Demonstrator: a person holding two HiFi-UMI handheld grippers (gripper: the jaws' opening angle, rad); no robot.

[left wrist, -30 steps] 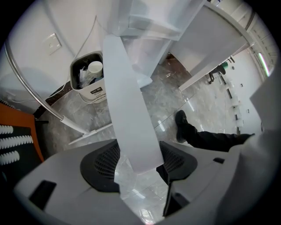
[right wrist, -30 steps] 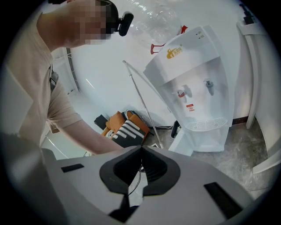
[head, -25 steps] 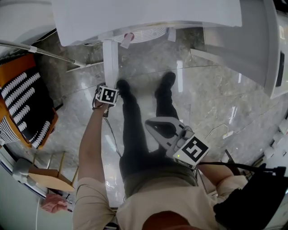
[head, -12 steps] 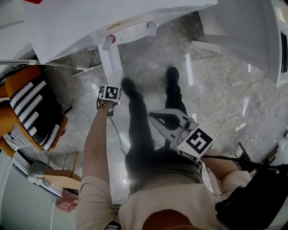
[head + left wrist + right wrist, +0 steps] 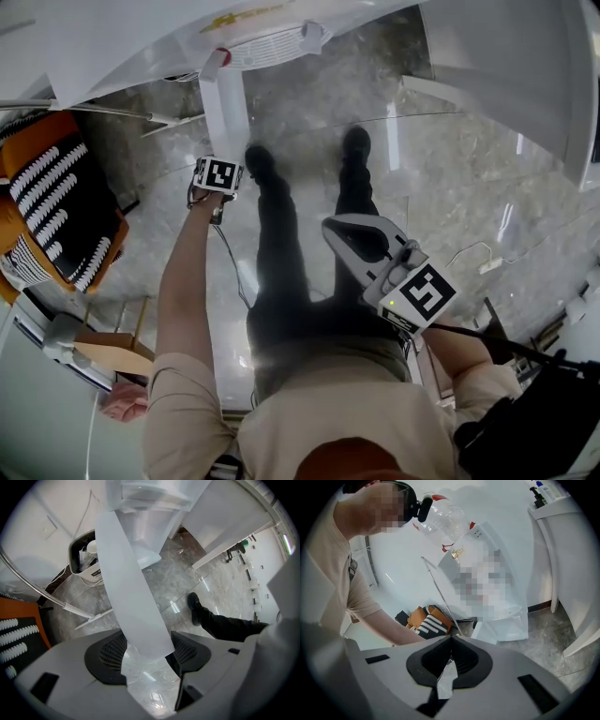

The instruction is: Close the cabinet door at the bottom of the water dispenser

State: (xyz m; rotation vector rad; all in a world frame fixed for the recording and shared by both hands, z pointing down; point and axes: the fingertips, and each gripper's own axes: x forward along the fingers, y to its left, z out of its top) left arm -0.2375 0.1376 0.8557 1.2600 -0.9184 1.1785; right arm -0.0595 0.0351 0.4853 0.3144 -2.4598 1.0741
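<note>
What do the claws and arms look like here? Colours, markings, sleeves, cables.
Both the left claw and right claw are light grey plastic with black ribbed pads. Each carries a white cube, left and right, with black square markers. A dark cable trails from the right one. Short beige sleeves.

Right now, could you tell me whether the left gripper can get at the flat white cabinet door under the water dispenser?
Probably yes: the white cabinet door has its free edge between the jaws of the left gripper, seemingly clamped, with nothing else in the way.
</note>
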